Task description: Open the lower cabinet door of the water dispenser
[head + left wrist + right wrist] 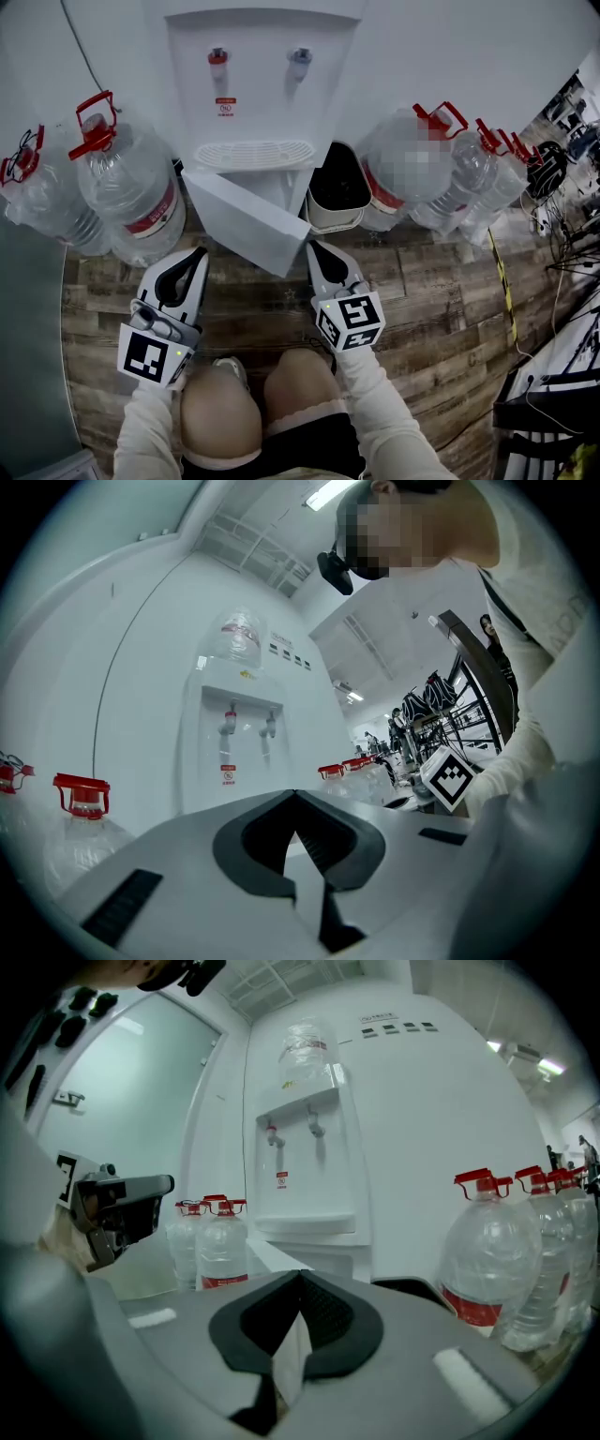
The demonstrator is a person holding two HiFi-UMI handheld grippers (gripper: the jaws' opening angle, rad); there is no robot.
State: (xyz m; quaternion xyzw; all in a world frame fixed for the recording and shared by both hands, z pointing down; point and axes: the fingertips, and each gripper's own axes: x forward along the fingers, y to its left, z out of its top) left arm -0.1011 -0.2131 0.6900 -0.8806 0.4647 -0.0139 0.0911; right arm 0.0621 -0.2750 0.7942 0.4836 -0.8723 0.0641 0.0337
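The white water dispenser [253,84] stands against the wall, with two taps over a drip tray. Its lower cabinet door [248,216] is swung out over the wooden floor, its free edge toward the lower right. My left gripper [199,253] is shut and empty, just left of and below the door. My right gripper [313,247] is also shut, its tips right beside the door's free edge with nothing held. In the left gripper view the closed tips [295,794] point at the dispenser [234,752]. The right gripper view shows closed tips [300,1274] below the dispenser [305,1166].
Large red-capped water bottles stand left [127,187] and right [408,169] of the dispenser. A black-lined bin [337,192] sits just right of the door. The person's knees [220,412] are below the grippers. Cables and black frames [562,281] fill the far right.
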